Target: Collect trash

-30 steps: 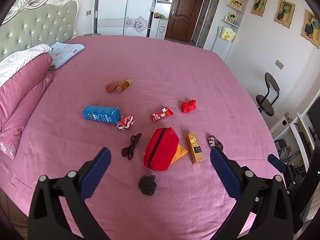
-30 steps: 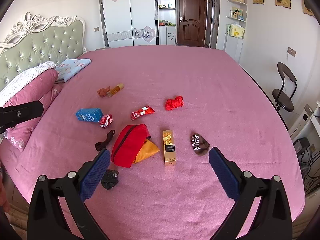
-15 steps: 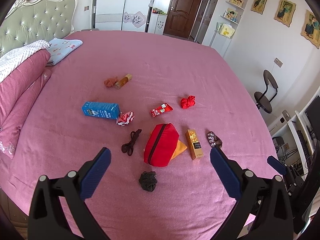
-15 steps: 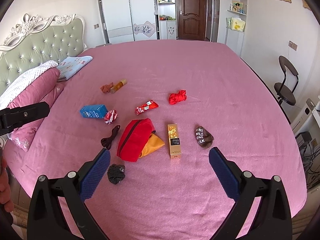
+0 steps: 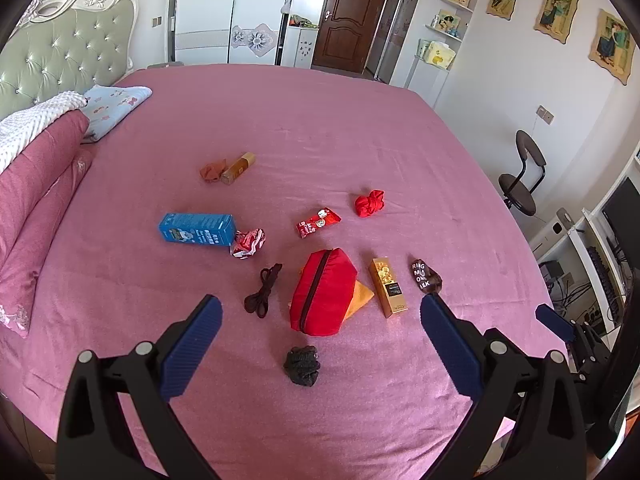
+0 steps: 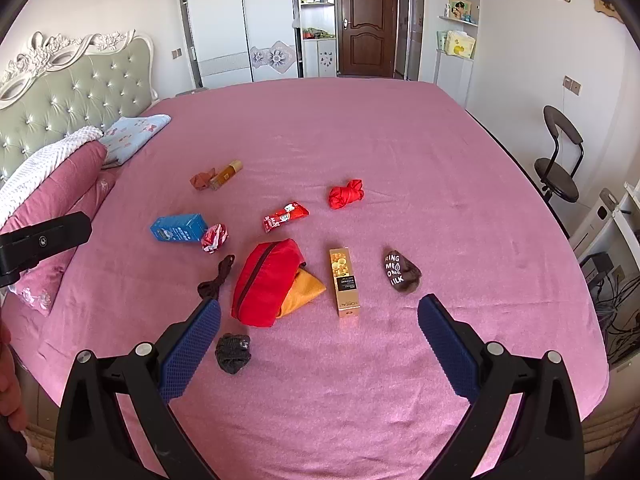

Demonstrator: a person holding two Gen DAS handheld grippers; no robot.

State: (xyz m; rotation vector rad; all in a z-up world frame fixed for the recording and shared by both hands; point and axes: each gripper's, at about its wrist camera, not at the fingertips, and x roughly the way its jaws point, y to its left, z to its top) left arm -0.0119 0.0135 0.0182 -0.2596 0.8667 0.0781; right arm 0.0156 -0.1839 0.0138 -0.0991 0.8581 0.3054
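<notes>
Scattered on the pink bed are a blue carton (image 5: 196, 230), a crumpled red-white wrapper (image 5: 248, 242), a red snack packet (image 5: 318, 222), a gold box (image 5: 389, 287), a small amber bottle (image 5: 238, 168) and a red zip pouch (image 5: 322, 298) lying over an orange cloth (image 5: 360, 298). The gold box (image 6: 344, 282) and the pouch (image 6: 266, 282) also show in the right wrist view. My left gripper (image 5: 320, 318) hangs open above the near bed edge, empty. My right gripper (image 6: 318, 318) is open too, empty, hovering short of the gold box.
Balled socks lie among the items: black (image 5: 302, 365), brown lettered (image 6: 402, 273), red (image 5: 370, 203), plus a dark cord (image 5: 262, 294). Pillows (image 5: 28, 184) and a headboard (image 5: 64, 60) stand left. A chair (image 5: 522, 178) and a desk (image 5: 592, 264) stand right.
Both grippers have drifted slightly forward and tilted, so the items sit a little higher and farther in each view. Their jaws stay spread the same; nothing on the bed moved.
</notes>
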